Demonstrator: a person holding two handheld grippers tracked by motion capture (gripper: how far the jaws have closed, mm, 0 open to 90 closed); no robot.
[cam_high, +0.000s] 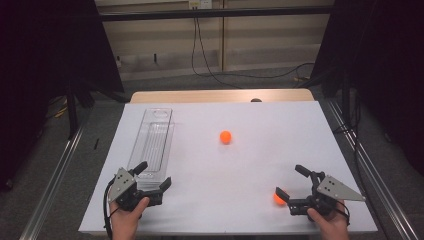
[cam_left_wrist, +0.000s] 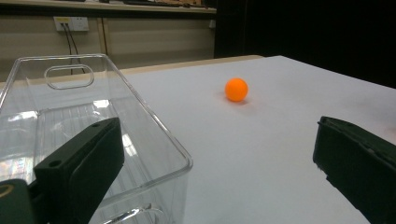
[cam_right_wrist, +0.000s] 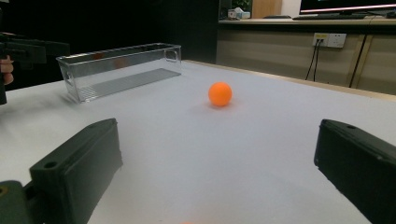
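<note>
Near the frame's middle sits a bright orange ball (cam_high: 225, 136) on white, both grippers (cam_high: 152, 181) (cam_high: 294, 184) gaping wide, holding nothing.

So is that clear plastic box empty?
Empty. The clear box shows just its ridged floor; both orange balls lie outside on the table.

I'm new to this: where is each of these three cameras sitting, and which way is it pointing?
High view: above the person's side, looking forward and down on the white table; both hands, left gripper and right gripper show at the bottom.
Left gripper view: rides on the left gripper, low over the table, looking past its two open jaws at the clear bin.
Right gripper view: rides on the right gripper, looking across the table between its open jaws.
Shared: all three show the orange ball mid-table and the bin.
</note>
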